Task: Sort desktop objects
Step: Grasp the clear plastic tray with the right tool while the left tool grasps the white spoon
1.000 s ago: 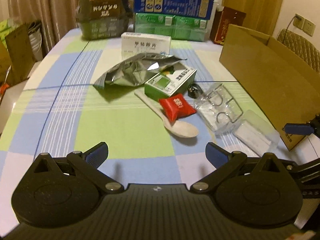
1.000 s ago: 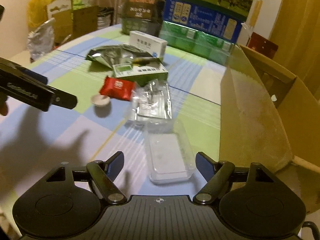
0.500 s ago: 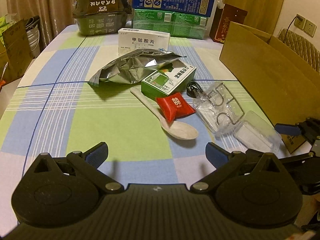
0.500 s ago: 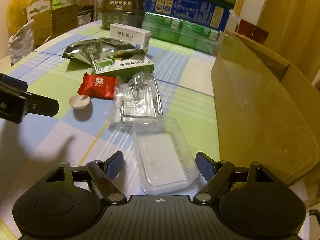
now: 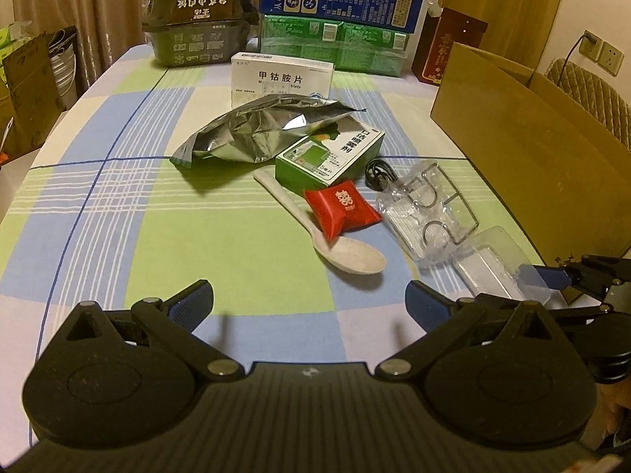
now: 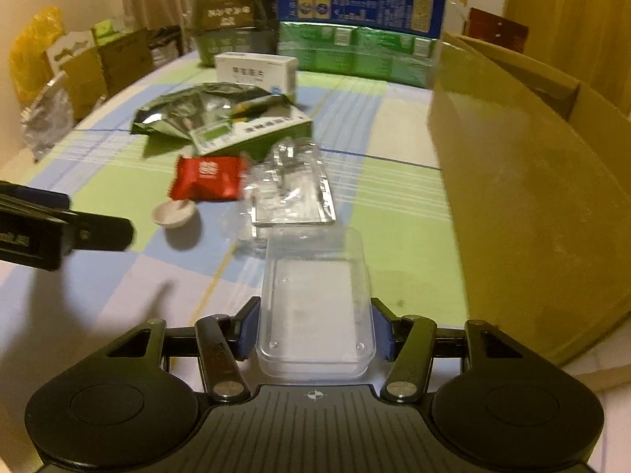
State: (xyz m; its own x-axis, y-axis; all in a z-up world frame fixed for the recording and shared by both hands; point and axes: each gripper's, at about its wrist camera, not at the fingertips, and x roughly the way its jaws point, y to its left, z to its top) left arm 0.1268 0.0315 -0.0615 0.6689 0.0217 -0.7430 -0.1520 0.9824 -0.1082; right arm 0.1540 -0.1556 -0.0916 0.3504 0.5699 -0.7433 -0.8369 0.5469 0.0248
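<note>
My right gripper (image 6: 315, 331) is closing its jaws on a clear plastic box (image 6: 315, 295), and both blue pads touch its long sides near the table's right front. That box (image 5: 489, 264) lies beside the tall cardboard box (image 6: 532, 197). Just beyond it sit a crumpled clear blister pack (image 6: 292, 185), a red packet (image 6: 209, 177) and a white spoon (image 5: 347, 256). My left gripper (image 5: 309, 299) hangs open over the checked tablecloth, with nothing between its fingers.
Further back lie a green medicine box (image 5: 331, 157), a silver foil bag (image 5: 260, 130), a white medicine box (image 5: 282, 79) and a black cable (image 5: 378, 173). Cartons are stacked along the far edge (image 5: 339, 0). The cardboard box (image 5: 532, 138) walls off the right side.
My right gripper has come forward around the clear box and its jaws have narrowed from wide apart to touching the box's sides. The left gripper has stayed put and open.
</note>
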